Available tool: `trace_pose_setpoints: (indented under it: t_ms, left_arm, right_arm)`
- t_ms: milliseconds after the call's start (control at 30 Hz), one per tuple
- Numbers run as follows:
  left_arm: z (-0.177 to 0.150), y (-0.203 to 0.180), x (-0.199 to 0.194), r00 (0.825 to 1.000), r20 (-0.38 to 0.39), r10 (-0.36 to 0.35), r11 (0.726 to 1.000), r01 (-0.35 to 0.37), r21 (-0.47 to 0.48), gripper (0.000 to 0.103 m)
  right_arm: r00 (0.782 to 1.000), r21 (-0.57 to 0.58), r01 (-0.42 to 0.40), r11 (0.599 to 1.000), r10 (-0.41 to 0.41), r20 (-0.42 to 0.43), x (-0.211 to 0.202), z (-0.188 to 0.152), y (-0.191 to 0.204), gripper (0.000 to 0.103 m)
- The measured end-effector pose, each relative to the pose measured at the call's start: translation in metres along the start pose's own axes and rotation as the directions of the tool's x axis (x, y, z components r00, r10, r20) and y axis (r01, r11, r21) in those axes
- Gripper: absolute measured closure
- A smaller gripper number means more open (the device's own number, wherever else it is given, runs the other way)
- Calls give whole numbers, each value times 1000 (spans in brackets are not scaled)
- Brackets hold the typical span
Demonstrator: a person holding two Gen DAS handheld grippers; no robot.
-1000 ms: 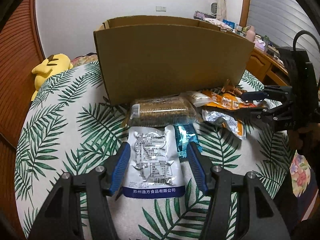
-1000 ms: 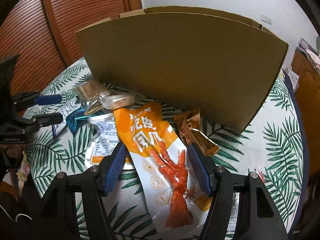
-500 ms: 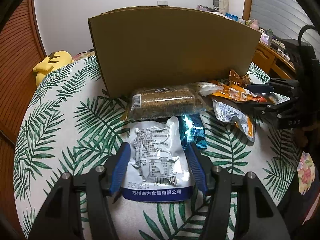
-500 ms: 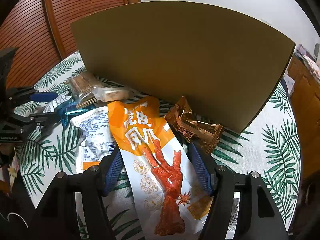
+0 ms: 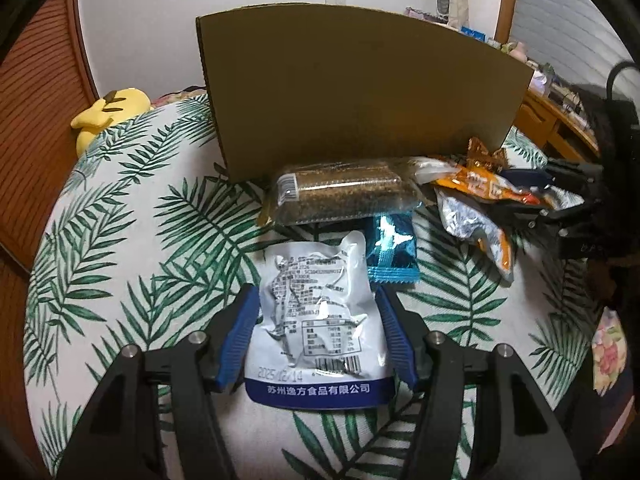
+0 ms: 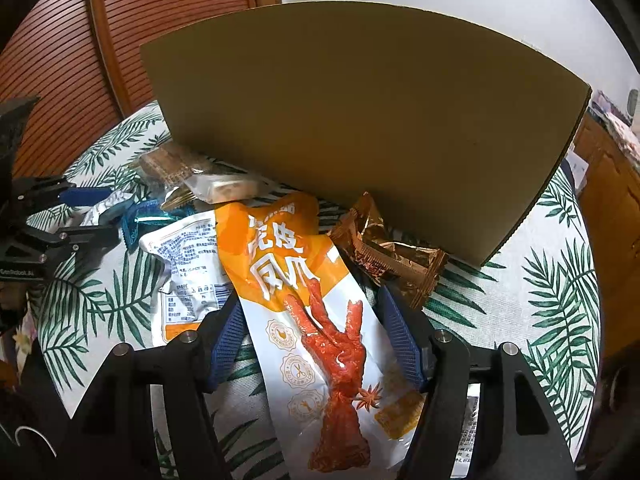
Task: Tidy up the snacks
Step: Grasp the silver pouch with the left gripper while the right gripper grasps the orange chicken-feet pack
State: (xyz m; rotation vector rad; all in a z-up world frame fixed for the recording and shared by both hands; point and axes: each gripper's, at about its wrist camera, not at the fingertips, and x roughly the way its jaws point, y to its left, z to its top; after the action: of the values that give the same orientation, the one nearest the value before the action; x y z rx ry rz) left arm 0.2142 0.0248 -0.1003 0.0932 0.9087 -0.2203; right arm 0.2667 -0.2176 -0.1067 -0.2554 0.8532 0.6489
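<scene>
My left gripper is open, its blue pads on either side of a white-and-blue foil snack pouch lying on the leaf-print cloth. My right gripper is open, straddling an orange chicken-feet packet. A tall cardboard box stands behind the snacks; it also shows in the right wrist view. In front of it lie a long brown bar pack, a small teal packet, a bronze wrapper and a white-orange pouch.
The round table has a palm-leaf cloth. A yellow plush toy sits at its far left edge. Wooden slatted panels stand behind. A wooden cabinet with clutter is at the right.
Both grippers have come lower and closer to their packets, so the box rim now hides its inside. The snacks have not moved.
</scene>
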Motion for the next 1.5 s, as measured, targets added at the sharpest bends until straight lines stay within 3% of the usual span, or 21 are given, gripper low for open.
trace_pose_setpoints:
  t_ms: [300, 1100, 1167, 1200, 1233, 1500]
  left_arm:
    - [-1, 2, 1, 1000, -1, 19, 1000, -19, -15, 39]
    - [-12, 17, -14, 999, 11, -41, 996, 42, -75, 43]
    - [-14, 18, -16, 998, 18, -56, 995, 58, -87, 43]
    - [-15, 19, -17, 998, 21, -63, 994, 65, -91, 43]
    - [-16, 19, -18, 997, 26, -68, 993, 70, -93, 43]
    - [-16, 18, -30, 995, 61, -80, 991, 85, -99, 43]
  right_arm:
    - [1000, 0, 0, 1000, 0, 0, 0, 0, 0, 35]
    - [1000, -10, 14, 1000, -14, -17, 5, 3, 5, 35]
    - [1000, -5, 13, 1000, -13, -23, 5, 4, 6, 37]
    - [1000, -5, 11, 1000, -11, -26, 5, 4, 6, 48]
    - [1000, -11, 8, 1000, -8, -27, 3, 4, 8, 53]
    - [1000, -13, 22, 1000, -22, 0, -10, -3, 14, 61]
